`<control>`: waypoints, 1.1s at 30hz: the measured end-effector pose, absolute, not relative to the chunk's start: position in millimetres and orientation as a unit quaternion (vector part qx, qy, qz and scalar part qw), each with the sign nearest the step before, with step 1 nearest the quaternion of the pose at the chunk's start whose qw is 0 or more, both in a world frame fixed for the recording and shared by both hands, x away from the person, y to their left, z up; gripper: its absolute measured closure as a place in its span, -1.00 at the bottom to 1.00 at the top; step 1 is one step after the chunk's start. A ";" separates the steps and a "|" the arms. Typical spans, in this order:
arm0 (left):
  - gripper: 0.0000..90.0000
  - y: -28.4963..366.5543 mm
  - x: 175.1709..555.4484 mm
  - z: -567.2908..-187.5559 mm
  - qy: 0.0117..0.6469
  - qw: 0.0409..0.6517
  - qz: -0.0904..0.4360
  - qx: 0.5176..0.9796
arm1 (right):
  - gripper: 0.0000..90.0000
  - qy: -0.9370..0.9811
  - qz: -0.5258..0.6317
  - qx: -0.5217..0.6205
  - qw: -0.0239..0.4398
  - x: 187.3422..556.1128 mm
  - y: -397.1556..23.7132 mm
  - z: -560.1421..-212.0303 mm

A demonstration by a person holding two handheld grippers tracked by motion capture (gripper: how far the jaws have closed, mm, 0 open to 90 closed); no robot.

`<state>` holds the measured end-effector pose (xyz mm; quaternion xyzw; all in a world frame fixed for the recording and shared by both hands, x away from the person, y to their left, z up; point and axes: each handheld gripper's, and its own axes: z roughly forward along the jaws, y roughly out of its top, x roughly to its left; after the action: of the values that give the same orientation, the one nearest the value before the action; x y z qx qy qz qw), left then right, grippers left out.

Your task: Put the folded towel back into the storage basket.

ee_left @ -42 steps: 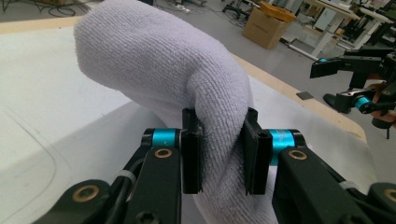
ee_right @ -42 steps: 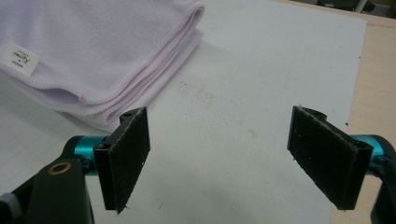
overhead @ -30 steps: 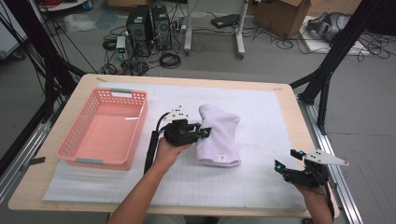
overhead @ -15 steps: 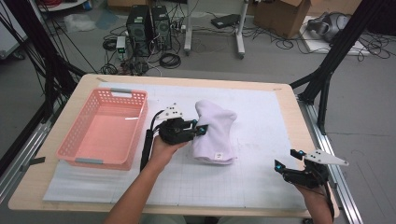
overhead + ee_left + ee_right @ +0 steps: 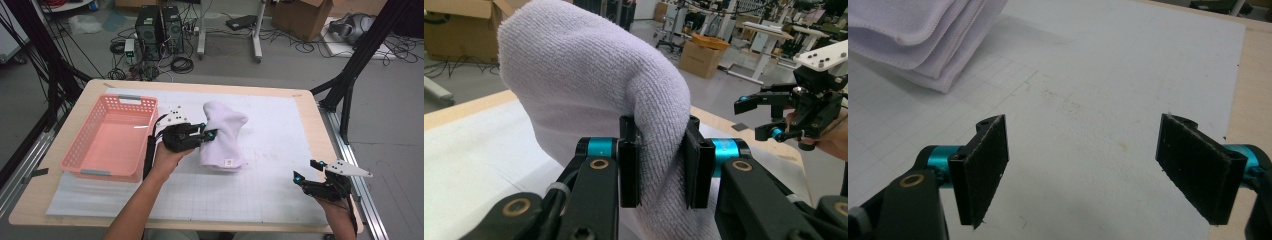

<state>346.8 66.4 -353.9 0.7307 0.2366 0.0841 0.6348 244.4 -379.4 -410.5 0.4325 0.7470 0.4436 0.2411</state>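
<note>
I count one white towel (image 5: 223,136), one pink basket (image 5: 111,138) and two grippers on my feeds. The towel sits near the middle of the surface (image 5: 280,125), on the white gridded mat (image 5: 270,170) that covers most of it, just to the right of the basket. The basket holds nothing that I can see.

My left gripper (image 5: 206,134) has its jaws clamped on a fold of the towel; in the left gripper view the terry cloth (image 5: 589,90) is pinched between the two black pads and bulges up above them in a rounded hump. In the high view the left side of the towel stands lifted off the mat while its lower right end lies on it.

My right gripper (image 5: 306,171) hovers near the right front corner of the surface, well apart from the towel. Its jaws stand wide open with nothing between them; in the right gripper view I see bare mat between the pads (image 5: 983,165) and the towel's folded edges (image 5: 918,35) in the upper left.

Against a second ago, the left gripper has drawn the towel up and a little toward the basket, and the cloth stands taller and more bunched. The right gripper has kept its place, and the basket has not shifted.
</note>
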 end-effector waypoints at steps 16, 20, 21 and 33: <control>0.63 79.6 343.4 -339.9 0.220 0.645 0.100 0.725 | -0.56 0.746 0.446 0.433 0.239 244.3 -379.3 -409.9; 0.63 82.5 343.0 -337.6 0.220 0.647 0.102 0.723 | -0.56 0.747 0.445 0.432 0.240 244.5 -379.0 -410.2; 0.63 83.3 343.0 -336.8 0.220 0.647 0.101 0.723 | -0.56 0.746 0.445 0.433 0.240 244.6 -378.8 -410.1; 0.63 95.0 342.9 -324.8 0.213 0.651 0.114 0.720 | -0.56 0.746 0.446 0.432 0.240 244.7 -378.7 -409.5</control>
<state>342.9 95.0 -324.8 0.7198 0.2133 0.1136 0.6508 244.7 -378.7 -409.5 0.4317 0.7463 0.4460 0.2402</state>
